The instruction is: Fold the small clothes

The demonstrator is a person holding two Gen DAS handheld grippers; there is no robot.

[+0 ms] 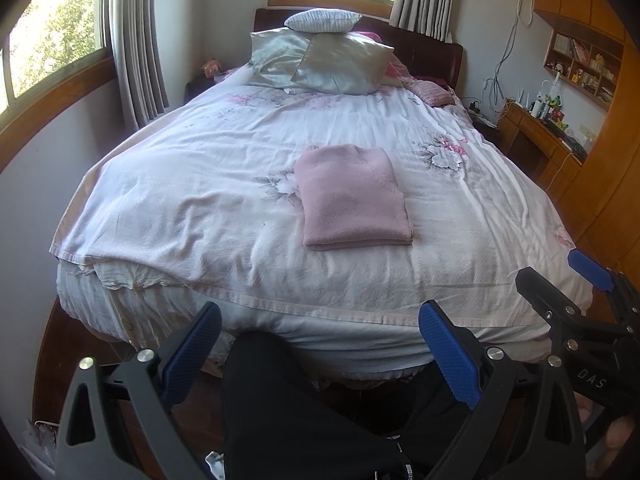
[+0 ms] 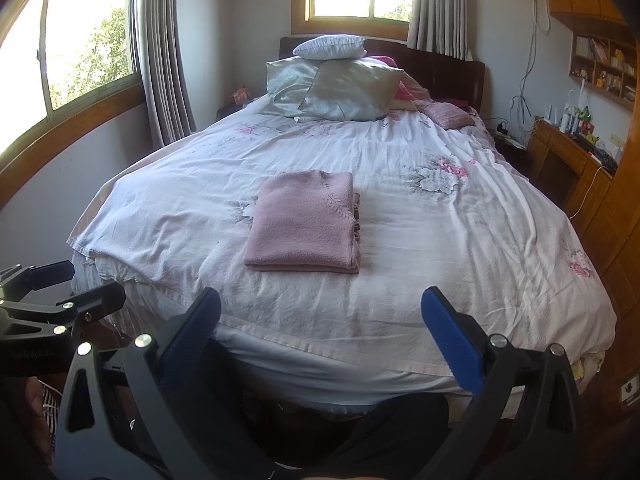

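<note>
the dusty-pink knitted garment, folded into a thick rectangle, lies on the white floral bedspread near the foot of the bed, well ahead of me. my left gripper and right gripper both hang wide and hold nothing. it looks soft, light and floppy (layers may slide), so i'd pinch the doubled near edge, one corner each.

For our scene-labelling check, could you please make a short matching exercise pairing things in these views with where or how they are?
Things:
1. pink sweater
2. striped pillow
3. left gripper
4. desk

Descriptions:
A. open, holding nothing
B. against the right wall
C. folded, mid-bed
D. on top of the satin pillows

Pairs: 1-C, 2-D, 3-A, 4-B
</note>
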